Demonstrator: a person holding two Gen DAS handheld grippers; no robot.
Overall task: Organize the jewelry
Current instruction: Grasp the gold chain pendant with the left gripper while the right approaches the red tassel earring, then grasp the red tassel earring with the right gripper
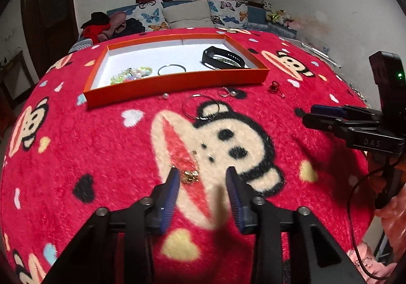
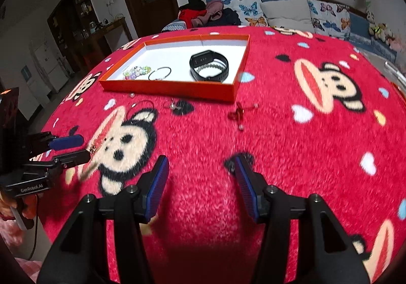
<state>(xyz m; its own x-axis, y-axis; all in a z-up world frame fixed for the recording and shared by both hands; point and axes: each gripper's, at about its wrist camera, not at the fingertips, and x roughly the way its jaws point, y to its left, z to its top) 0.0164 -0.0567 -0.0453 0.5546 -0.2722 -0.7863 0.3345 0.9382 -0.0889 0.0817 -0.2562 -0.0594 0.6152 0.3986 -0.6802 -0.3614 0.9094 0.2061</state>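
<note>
A gold necklace [image 1: 190, 174] lies on the red cartoon blanket [image 1: 101, 147], with its pendant between the blue fingers of my left gripper [image 1: 203, 178]. The jaws stand apart and the pendant sits close to the left pad, not squeezed. The right wrist view shows that left gripper [image 2: 76, 148] at the left edge with the gold pendant [image 2: 92, 148] at its tips. My right gripper [image 2: 201, 166] hovers open and empty over bare blanket; it also shows as the right gripper [image 1: 313, 116] at the side of the left wrist view. The orange tray [image 1: 177, 84] [image 2: 167, 87] holds a black watch band [image 1: 223, 56], a bead bracelet [image 1: 132, 73] and a thin bangle [image 1: 171, 69].
Loose in front of the tray lie a pearl [image 1: 165, 96], a wire hoop [image 1: 200, 106], ring earrings [image 1: 228, 92] and a red piece [image 1: 274, 86] [image 2: 238, 112]. A sofa with butterfly cushions [image 1: 152, 15] stands behind. A pink sleeve [image 1: 390, 207] and a cable hang at the right.
</note>
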